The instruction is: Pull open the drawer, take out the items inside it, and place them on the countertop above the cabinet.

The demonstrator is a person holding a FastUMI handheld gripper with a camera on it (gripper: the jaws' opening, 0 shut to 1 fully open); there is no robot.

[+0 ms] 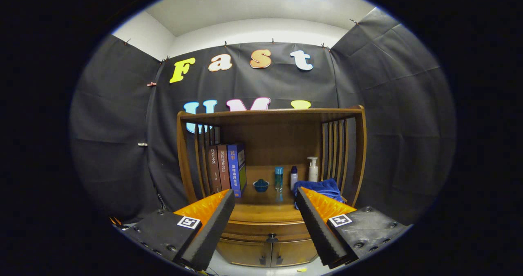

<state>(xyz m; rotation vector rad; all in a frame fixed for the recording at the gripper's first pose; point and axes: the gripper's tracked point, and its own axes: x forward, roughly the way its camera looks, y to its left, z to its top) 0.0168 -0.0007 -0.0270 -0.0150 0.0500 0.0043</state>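
Note:
A wooden cabinet (269,210) stands ahead of me against the black cloth wall. Its drawer (265,230) is closed, with a small dark knob (271,238) at its middle, seen between my fingers. The countertop (265,212) lies just above the drawer front. My gripper (264,196) is open, its two black-padded orange fingers (212,223) spread wide with nothing between them, some way short of the cabinet. What lies inside the drawer is hidden.
On the countertop stand three books (226,168) at the left, a small blue bowl (260,185), a blue bottle (278,178), a small white bottle (293,177), a pump bottle (313,169) and a blue towel (322,188). Two lower doors (267,253) sit under the drawer. Slatted sides and a top shelf (269,114) enclose the counter.

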